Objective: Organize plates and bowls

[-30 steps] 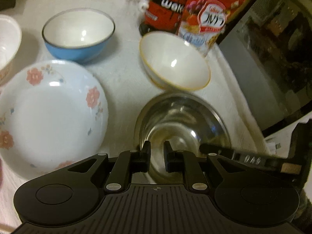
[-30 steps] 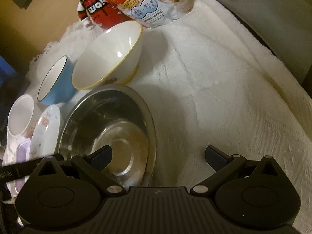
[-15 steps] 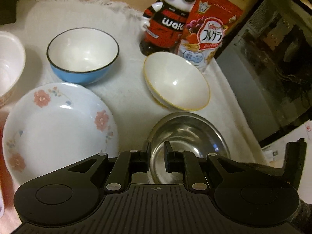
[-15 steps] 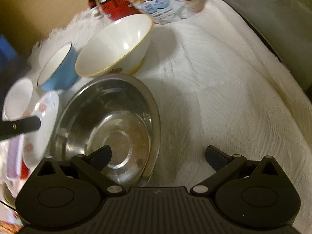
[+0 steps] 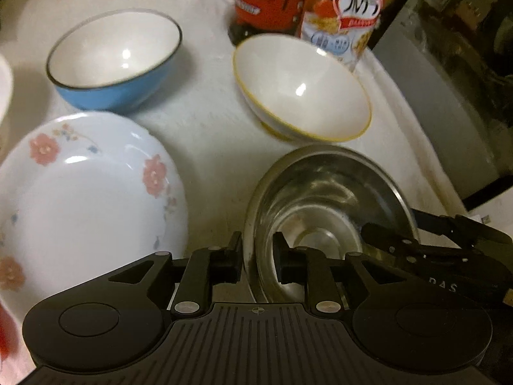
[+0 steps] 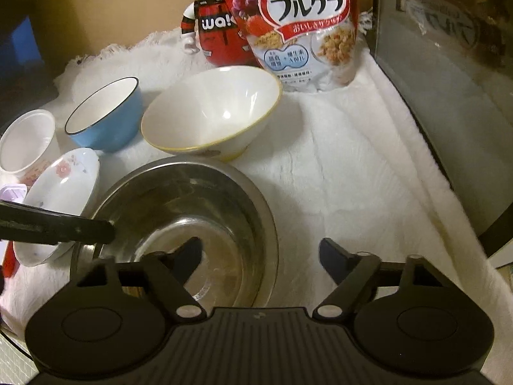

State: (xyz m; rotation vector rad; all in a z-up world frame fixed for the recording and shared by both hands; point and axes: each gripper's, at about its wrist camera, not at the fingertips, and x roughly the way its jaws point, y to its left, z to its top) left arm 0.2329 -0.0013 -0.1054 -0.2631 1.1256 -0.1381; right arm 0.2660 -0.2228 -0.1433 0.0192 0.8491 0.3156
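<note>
Fingers (image 5: 232, 261) of the left hand-held gripper (image 5: 256, 261) are clenched on the near rim of the round stainless-steel bowl (image 5: 320, 199), one finger outside the wall and one inside. The right hand-held gripper (image 6: 259, 255) is released, its jaws spread wide over the same steel bowl (image 6: 192, 199), one fingertip above the bowl's inside and the other over the white towel-covered surface (image 6: 336, 166) to the right of the rim; whether either fingertip touches metal cannot be told. Just ahead of the left hand-held gripper, beyond the steel bowl and close to its far rim, sits a white conical ceramic bowl with a yellow rim (image 5: 301, 89). Ahead and to the left stands a blue ceramic bowl with a white inside and dark rim (image 5: 113, 61), and directly left of the steel bowl lies a shallow white plate with pink flowers (image 5: 86, 192). From the right wrist view a small white plastic cup (image 6: 27, 141) shows at far left. Behind the bowls stand a red cereal bag (image 6: 298, 25) and a red and black robot figure (image 6: 211, 25), with a dark glass-fronted appliance (image 6: 449, 64) to the right.
</note>
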